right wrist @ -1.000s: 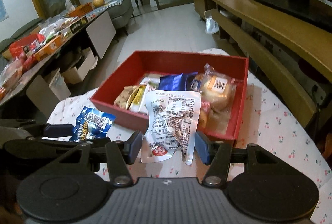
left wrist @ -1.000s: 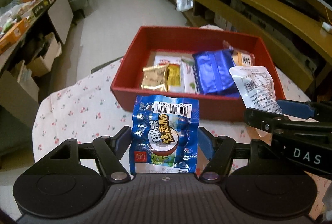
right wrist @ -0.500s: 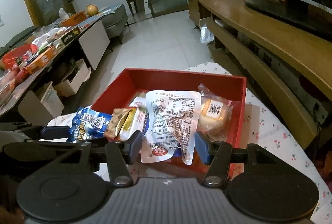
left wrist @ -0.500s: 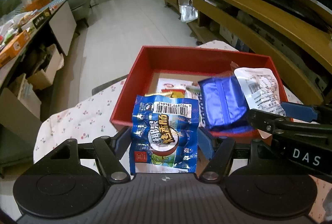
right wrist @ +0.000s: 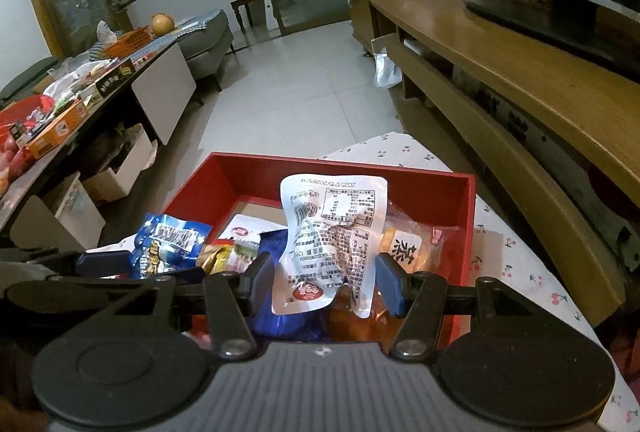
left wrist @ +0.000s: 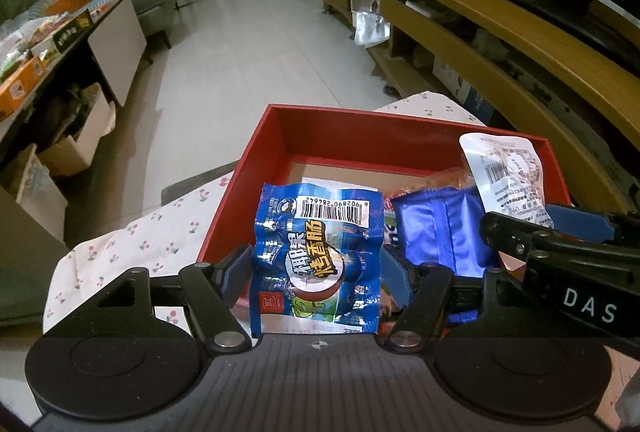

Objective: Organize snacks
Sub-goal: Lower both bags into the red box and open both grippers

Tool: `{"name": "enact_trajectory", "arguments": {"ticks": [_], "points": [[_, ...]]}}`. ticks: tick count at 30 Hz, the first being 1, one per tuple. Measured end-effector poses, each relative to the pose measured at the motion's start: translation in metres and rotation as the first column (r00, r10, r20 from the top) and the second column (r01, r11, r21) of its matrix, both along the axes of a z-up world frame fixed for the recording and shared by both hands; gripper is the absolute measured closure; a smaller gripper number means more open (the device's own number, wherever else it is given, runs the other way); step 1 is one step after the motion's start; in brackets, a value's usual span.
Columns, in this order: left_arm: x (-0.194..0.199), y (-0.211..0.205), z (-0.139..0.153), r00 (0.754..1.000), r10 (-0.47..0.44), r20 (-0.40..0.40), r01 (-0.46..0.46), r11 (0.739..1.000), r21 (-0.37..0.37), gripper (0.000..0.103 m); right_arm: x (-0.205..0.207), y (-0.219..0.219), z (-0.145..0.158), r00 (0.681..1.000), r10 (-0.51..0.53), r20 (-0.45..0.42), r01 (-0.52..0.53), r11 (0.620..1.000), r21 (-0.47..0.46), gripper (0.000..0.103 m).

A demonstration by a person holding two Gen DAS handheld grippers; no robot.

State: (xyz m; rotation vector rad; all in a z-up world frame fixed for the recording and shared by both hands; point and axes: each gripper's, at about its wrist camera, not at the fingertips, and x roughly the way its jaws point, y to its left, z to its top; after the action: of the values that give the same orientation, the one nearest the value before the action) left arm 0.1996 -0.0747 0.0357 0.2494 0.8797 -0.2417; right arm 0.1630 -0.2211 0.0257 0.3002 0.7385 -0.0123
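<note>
**Two packets carried over the red box**

The left gripper (left wrist: 316, 268) grips a blue sausage packet (left wrist: 318, 252); the right gripper (right wrist: 324, 278) pinches a white packet (right wrist: 334, 240). Both hang over the near half of the red box (left wrist: 340, 124), apparently clear of its contents. Aim for the bare far floor, lower, then let go.

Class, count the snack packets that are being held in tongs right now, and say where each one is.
2. The blue sausage packet is in the left tongs; the white packet is in the right tongs. Both hang over the red box.
</note>
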Motion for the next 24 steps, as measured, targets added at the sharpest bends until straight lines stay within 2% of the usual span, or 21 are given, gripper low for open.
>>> {"name": "enact_trajectory", "arguments": {"ticks": [17, 24], "points": [[0.022, -0.005, -0.024, 0.999, 0.021, -0.041, -0.02, 1.0, 0.018, 0.029, 0.032, -0.003, -0.024, 0.999, 0.002, -0.054, -0.003, 1.0, -0.012, 0.036], [0.021, -0.005, -0.025, 0.998, 0.021, -0.054, -0.019, 0.999, 0.028, 0.024, 0.034, -0.001, -0.025, 0.997, 0.002, -0.077, -0.004, 1.0, -0.02, 0.035]]}}
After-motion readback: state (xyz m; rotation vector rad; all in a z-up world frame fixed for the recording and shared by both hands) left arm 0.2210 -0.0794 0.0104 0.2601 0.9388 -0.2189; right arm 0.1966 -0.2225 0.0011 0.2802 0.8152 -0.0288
